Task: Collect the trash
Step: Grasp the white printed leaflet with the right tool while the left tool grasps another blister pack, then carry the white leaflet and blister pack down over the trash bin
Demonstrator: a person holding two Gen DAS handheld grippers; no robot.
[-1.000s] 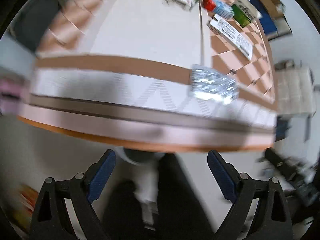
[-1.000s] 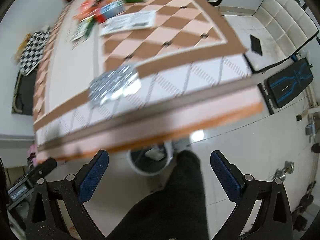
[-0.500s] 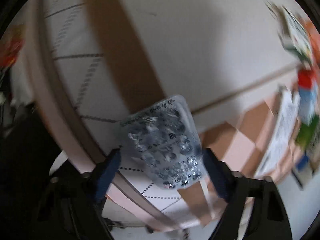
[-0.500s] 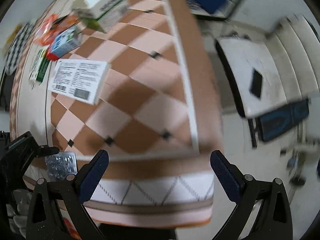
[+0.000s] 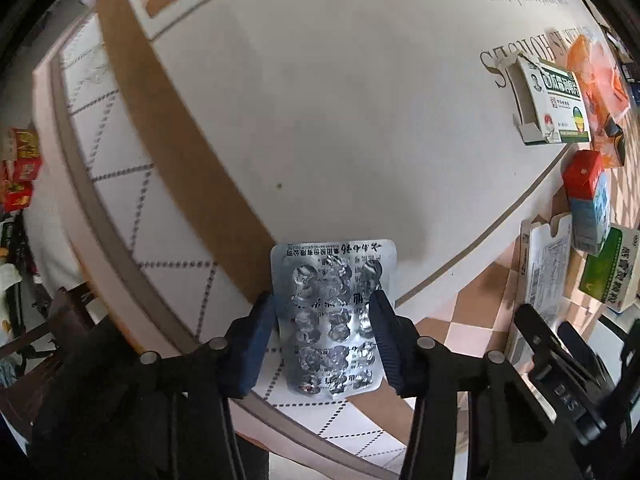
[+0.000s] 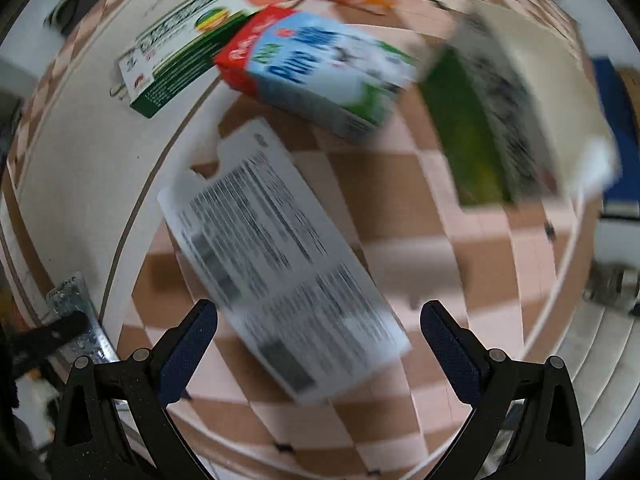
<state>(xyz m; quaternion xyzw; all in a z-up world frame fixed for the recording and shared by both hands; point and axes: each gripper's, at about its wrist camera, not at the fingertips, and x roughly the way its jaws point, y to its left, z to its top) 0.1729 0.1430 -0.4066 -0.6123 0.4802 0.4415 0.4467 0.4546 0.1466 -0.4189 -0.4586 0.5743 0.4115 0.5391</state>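
Barely begun, by the look of it: nothing yet seen collected, and at least 5 bits of trash left on the patterned table [image 5: 360, 100].

Left gripper [image 5: 326, 312] closing in around the empty pill pack [image 5: 334, 316], pads at its 2 long edges; too close to call whether pressing or just beside. Pack lying flat near the table edge, not lifted. Jaws just been narrowing, pack between them throughout.

Right gripper [image 6: 318, 324] wide open, holding nothing, hanging over the flattened white carton [image 6: 280, 260] on the checkered part. Beyond it, a milk carton [image 6: 316, 72], a green-and-white medicine box [image 6: 176, 56], a second green box [image 6: 512, 120] and an orange wrapper [image 5: 600, 76] (all blurred in the right view).

Against 1 second ago: left view then showed the table from off its edge, pack well ahead, jaws spread wide; now pack sits right between the pads. Right view then looked at the table edge and floor; now straight down on the white carton.
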